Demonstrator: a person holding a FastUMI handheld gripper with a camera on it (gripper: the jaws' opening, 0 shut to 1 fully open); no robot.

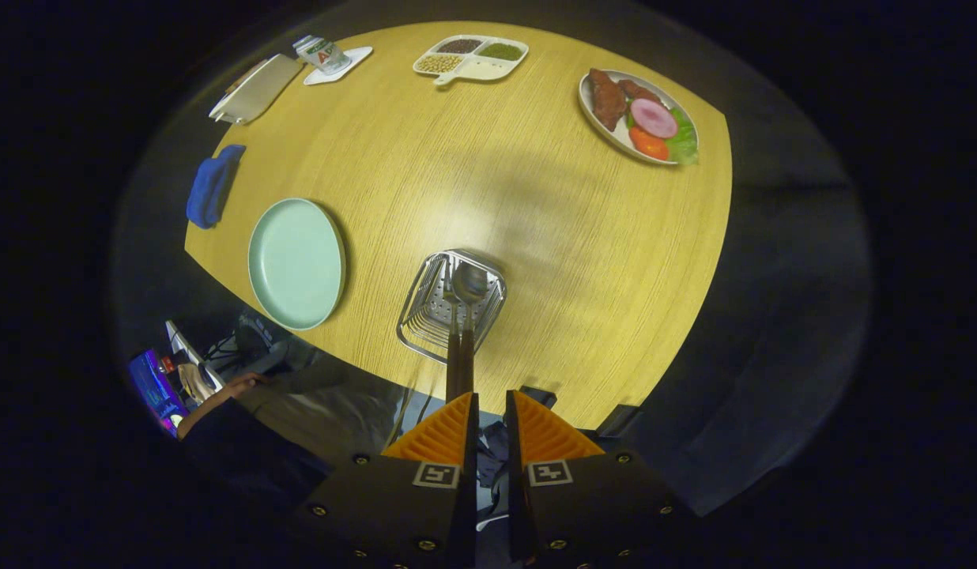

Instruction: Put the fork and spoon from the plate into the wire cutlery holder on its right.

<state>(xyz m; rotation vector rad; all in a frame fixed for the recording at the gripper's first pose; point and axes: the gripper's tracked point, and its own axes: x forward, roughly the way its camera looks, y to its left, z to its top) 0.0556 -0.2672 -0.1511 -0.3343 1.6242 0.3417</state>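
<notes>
The wire cutlery holder (425,312) stands on the wooden table, just ahead of my fingers. A spoon (469,281) sits in it with its bowl down inside, and a second dark handle, the fork (454,359), rises beside the spoon's handle. Both handles point up toward my left fingertip (445,431) and lie left of the gap between the fingers. My gripper (492,411) hovers above the holder, open by a narrow slit, with nothing between the fingers. The pale green plate (296,263) lies bare to the holder's left.
A plate of meat and vegetables (639,117) sits far right. A divided tray of beans (471,58) is at the far edge. A blue cloth (212,186), a white tray (255,88) and a can on a coaster (322,55) lie far left. A person's arm (220,399) is below the table's near edge.
</notes>
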